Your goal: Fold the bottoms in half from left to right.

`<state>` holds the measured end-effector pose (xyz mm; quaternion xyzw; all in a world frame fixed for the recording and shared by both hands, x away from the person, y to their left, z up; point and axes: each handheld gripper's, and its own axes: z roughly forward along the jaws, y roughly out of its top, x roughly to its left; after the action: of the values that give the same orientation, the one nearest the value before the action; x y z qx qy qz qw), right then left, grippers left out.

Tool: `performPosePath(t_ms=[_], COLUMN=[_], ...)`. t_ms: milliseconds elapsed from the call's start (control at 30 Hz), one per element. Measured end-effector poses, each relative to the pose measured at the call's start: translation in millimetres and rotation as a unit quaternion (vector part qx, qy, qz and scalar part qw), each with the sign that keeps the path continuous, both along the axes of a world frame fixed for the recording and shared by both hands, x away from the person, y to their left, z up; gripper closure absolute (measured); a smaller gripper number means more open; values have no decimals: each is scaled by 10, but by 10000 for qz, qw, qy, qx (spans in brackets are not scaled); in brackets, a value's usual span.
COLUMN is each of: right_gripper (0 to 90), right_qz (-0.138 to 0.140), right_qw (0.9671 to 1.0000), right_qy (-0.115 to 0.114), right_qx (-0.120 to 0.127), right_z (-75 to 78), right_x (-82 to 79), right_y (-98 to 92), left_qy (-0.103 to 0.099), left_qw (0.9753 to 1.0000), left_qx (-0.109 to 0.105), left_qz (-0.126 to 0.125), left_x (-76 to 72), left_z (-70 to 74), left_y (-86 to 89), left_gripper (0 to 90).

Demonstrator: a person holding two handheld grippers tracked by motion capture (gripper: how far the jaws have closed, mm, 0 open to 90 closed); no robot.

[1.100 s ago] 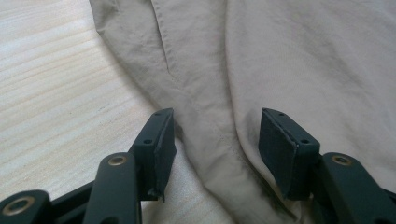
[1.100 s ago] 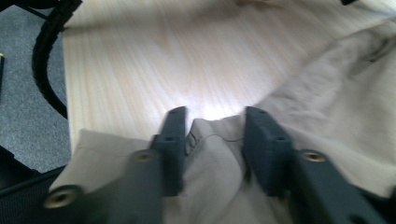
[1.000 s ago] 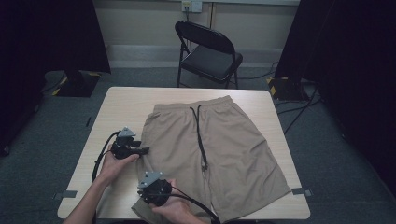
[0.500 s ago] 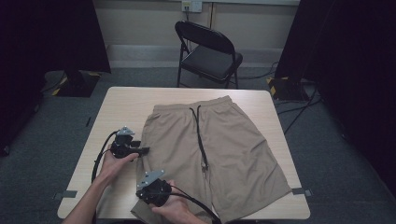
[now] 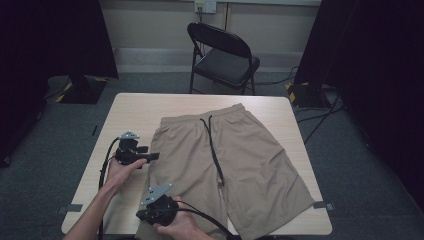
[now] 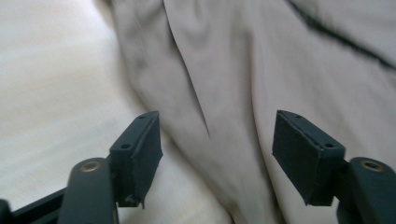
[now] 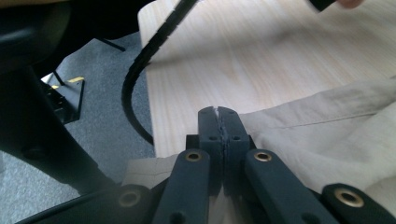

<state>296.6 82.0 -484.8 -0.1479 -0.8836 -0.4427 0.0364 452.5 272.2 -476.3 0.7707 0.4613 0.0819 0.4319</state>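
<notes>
tan fabric shorts (image 5: 235, 165): flat, frame centre | left gripper (image 6: 217, 154): jaws wide over left edge | right gripper (image 7: 218, 123): jaws pinched together at hem, lower left

Bare desk (image 5: 135, 112) lies open far left; shorts (image 5: 240, 165) blanket the middle and right, chair (image 5: 222, 52) beyond.

Tan shorts (image 5: 240, 160) (black drawstring (image 5: 212, 150)), pale wood table (image 5: 135, 110), black chair (image 5: 225, 55), grey floor (image 5: 60, 130)
</notes>
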Motion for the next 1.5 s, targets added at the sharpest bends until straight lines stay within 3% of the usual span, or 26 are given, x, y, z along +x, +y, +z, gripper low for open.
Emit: performPosePath(t_ms=[33,67,167,200,267,367,433,467,500,600,667,800,867,900,967,1033,1067,1133,1267,1500], right_gripper=[900,900,900,900,900,900,900,899,900,900,900,899,900,900,900,900,900,900,900,900], right_qz=[-2,2,12,15,24,37,10,3,3,21,15,18,18,20,53,90,88,76,122,64], right_qw=[10000,10000,10000,10000,10000,10000,10000,9999,10000,9999,9999,9999,9999,9999,9999,9998,9998,9998,9996,9991], right_qy=[-1,5,-9,-17,-34,-74,-72,-75,-61,-77,-94,-102,-103,-117,-116,-128,-133,-132,-167,-306], right_qx=[9,12,-9,0,18,14,59,68,78,64,62,107,110,101,104,81,82,101,168,295], right_z=[2,1,-4,-3,5,25,35,40,45,47,51,69,69,74,79,86,93,114,181,410], right_x=[3,12,35,37,34,29,47,52,54,82,96,104,106,102,97,99,101,110,138,196], right_y=[-4,-9,-15,-15,-21,-38,-60,-70,-81,-113,-131,-156,-166,-171,-179,-190,-200,-227,-268,-397], left_qy=[116,55,-195,-83,-54,-70,-20,16,71,52,123,219,228,184,248,234,283,381,428,189], left_qw=[9999,9999,9993,9996,9992,9980,9977,9979,9976,9973,9978,9974,9975,9974,9978,9980,9981,9982,9981,9993], left_qx=[54,126,-152,-51,138,153,245,226,251,45,127,111,222,283,152,229,157,37,-172,-215], left_qz=[-78,29,270,269,379,613,637,602,648,730,634,672,631,639,603,546,528,451,401,222], left_x=[51,89,209,277,415,599,717,767,813,888,926,958,968,971,990,990,994,999,976,971], left_z=[22,48,93,91,70,55,30,13,5,-33,-65,-132,-169,-173,-177,-191,-196,-191,-93,233], left_y=[-2,-15,-42,-61,-94,-100,-109,-109,-114,-115,-137,-182,-213,-232,-260,-289,-282,-247,-187,-205], left_gripper=[335,327,362,373,372,383,404,461,475,503,508,524,557,617,708,826,870,892,896,896])
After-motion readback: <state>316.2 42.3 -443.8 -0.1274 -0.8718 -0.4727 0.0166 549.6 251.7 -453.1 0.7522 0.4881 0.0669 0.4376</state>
